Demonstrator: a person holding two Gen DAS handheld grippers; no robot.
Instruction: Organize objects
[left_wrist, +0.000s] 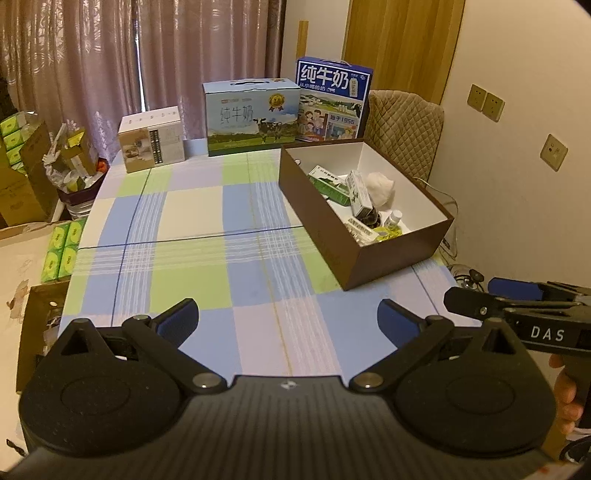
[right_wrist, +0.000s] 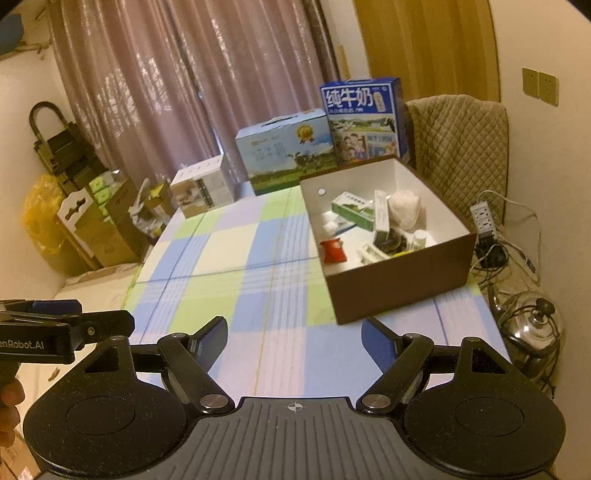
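A brown open box (left_wrist: 347, 254) (right_wrist: 399, 291) with a white inside stands at the right of the checked tablecloth (left_wrist: 207, 221) (right_wrist: 229, 266). In it lie a green-and-white carton (left_wrist: 327, 182) (right_wrist: 352, 210), a tall white carton (left_wrist: 360, 194) (right_wrist: 381, 214), a white cotton wad (left_wrist: 380, 186) (right_wrist: 405, 208), a small white bottle (left_wrist: 393, 218) (right_wrist: 419, 238) and a red packet (right_wrist: 333, 251). My left gripper (left_wrist: 288, 321) hovers open over the near edge of the table, nothing between its fingers. My right gripper (right_wrist: 295, 341) is open too, just short of the box's near wall.
Two milk cartons with handles (left_wrist: 251, 118) (left_wrist: 332, 99) and a white box (left_wrist: 151, 138) stand along the far edge. A padded chair (left_wrist: 402, 125) sits behind the brown box. Cardboard boxes and green tissue packs (left_wrist: 62, 251) crowd the floor at left; a power strip (right_wrist: 484, 218) and kettle (right_wrist: 532, 328) lie at right.
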